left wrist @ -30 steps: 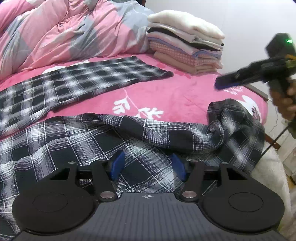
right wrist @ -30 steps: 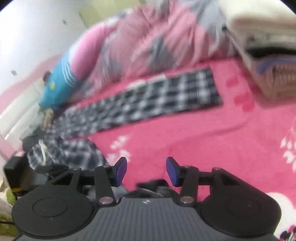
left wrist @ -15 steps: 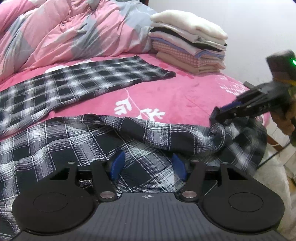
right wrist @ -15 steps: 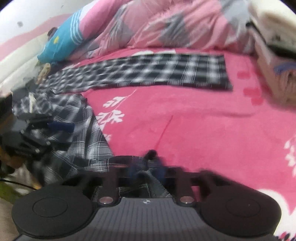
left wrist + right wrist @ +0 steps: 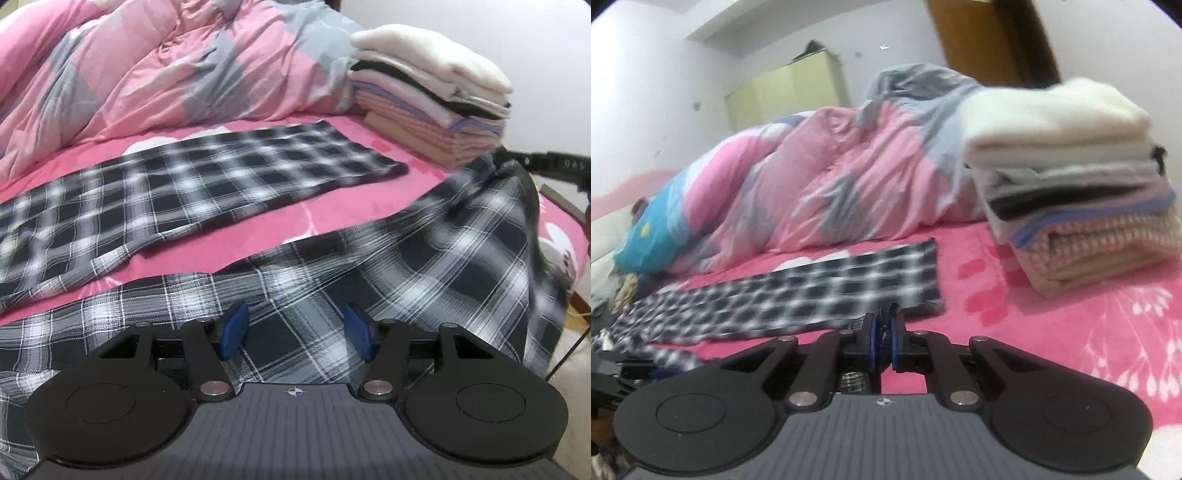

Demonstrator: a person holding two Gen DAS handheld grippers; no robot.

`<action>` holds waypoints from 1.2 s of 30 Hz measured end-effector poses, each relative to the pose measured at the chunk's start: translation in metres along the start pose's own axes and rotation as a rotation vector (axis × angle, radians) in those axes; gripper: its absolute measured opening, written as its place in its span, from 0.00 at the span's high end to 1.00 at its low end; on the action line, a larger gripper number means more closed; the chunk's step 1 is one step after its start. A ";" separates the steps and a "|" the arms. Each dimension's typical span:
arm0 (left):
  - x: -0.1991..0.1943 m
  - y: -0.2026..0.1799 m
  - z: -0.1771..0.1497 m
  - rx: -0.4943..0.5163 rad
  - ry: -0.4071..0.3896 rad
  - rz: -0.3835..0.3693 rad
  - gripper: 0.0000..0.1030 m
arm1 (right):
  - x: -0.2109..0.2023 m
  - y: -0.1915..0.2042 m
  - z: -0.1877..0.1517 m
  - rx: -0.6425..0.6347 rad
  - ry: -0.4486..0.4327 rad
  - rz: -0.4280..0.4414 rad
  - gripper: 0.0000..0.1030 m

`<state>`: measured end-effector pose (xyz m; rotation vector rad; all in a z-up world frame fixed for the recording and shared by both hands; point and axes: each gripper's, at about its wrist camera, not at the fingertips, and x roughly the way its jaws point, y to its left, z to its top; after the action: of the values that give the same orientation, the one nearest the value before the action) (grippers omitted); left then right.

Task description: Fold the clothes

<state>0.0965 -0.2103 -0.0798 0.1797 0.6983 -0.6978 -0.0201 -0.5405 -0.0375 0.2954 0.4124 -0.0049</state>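
The plaid garment (image 5: 424,258) is light, soft and floppy, so it is best gripped at its edges. The right tongs (image 5: 882,341) pinch one corner, lifted; the left tongs (image 5: 295,332) gape empty above its spread cloth

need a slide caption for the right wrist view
Right gripper shut on black-and-white plaid fabric above the pink bedsheet, folded clothes stack beyond.

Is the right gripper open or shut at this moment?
Shut. The right gripper has its blue pads pressed on a bunch of the plaid garment.
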 end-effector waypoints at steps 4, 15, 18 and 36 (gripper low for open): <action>0.000 -0.003 -0.004 0.025 -0.007 0.015 0.44 | 0.015 -0.028 -0.018 0.117 0.025 -0.110 0.93; -0.018 0.005 -0.014 -0.005 -0.042 -0.007 0.44 | 0.013 0.032 0.011 -0.029 0.082 0.096 0.91; -0.030 0.012 -0.020 -0.032 -0.049 -0.013 0.44 | 0.047 0.104 0.012 -0.251 0.237 0.281 0.91; -0.037 0.100 -0.032 -0.242 -0.038 0.020 0.44 | 0.178 0.225 -0.026 -0.379 0.493 0.218 0.97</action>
<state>0.1234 -0.1029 -0.0872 -0.0487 0.7370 -0.5910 0.1474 -0.3081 -0.0668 -0.0402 0.8550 0.3623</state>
